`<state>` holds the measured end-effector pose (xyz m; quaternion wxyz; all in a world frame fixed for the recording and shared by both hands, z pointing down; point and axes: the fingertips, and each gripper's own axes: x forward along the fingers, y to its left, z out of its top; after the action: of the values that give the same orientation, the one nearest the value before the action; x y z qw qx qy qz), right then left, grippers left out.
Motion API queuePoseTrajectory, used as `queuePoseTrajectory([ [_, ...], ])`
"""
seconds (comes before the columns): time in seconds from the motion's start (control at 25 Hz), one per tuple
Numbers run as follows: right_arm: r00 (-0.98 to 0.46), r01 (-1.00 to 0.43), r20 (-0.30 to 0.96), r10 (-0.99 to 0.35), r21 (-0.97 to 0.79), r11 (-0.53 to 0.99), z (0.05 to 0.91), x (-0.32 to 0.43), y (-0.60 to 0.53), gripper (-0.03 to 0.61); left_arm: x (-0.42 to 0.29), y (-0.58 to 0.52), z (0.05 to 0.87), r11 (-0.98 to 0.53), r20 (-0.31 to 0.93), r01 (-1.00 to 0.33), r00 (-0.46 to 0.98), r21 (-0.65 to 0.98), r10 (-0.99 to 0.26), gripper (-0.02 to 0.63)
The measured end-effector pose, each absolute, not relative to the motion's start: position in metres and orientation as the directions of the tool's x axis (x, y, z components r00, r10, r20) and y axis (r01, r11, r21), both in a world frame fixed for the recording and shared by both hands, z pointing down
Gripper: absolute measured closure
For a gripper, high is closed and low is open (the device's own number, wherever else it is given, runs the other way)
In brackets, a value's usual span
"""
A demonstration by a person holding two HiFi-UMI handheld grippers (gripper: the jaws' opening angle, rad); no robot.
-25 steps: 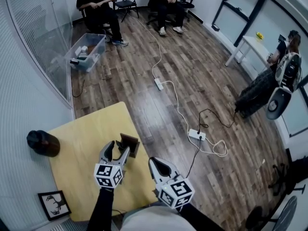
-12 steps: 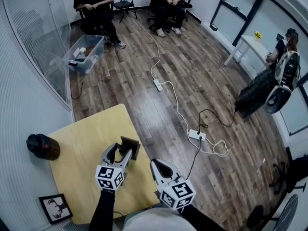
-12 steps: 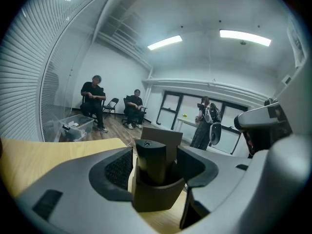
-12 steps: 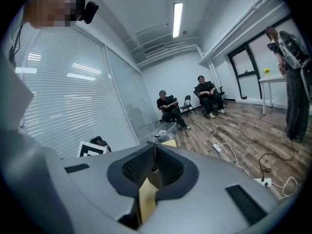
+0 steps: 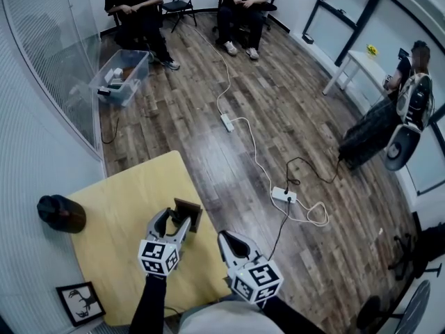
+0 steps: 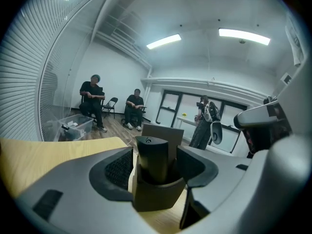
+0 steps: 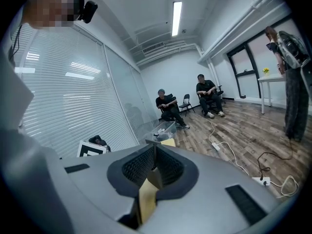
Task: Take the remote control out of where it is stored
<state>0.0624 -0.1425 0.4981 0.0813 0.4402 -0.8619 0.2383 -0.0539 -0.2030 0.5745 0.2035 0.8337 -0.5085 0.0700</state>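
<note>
Two claws, head view: the left claw (image 5: 173,220) reaches to the brown holder (image 5: 189,209) at the counter's (image 5: 118,207) right edge; the right claw (image 5: 224,236) hangs just off that edge, toward the front-right corner.
Other items: dark round object (image 5: 61,213) at the left edge; framed picture (image 5: 78,300) at the front-left corner.
Left gripper view: remote control (image 6: 153,156) stands upright in the holder, between the jaws; jaws parted, flanking it, a slim gap on its right side, no clamp seen.
Right gripper view: jaws pressed together, nothing between them.
Done, by my reading: left claw placed around the remote.
Left to do: clench, lift it straight up clear of the holder; the remote is not yet out.
</note>
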Motion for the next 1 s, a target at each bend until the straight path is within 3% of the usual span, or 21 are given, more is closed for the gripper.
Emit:
queuePoseTrajectory([
  [0.72,-0.585,-0.808,0.366,-0.724,-0.336,0.484,0.5008,0.0696,-0.1467,0.571,-0.0506,-0.2066,0.5749,-0.411,0.317,-0.87,0.484,0.271,-0.816,0.337],
  [1.0,-0.577,-0.815,0.375,-0.725,-0.328,0.478,0.5045,0.0699,-0.1479,0.571,-0.0535,-0.2065,0.5781,-0.394,0.323,-0.878,0.469,0.272,-0.822,0.405],
])
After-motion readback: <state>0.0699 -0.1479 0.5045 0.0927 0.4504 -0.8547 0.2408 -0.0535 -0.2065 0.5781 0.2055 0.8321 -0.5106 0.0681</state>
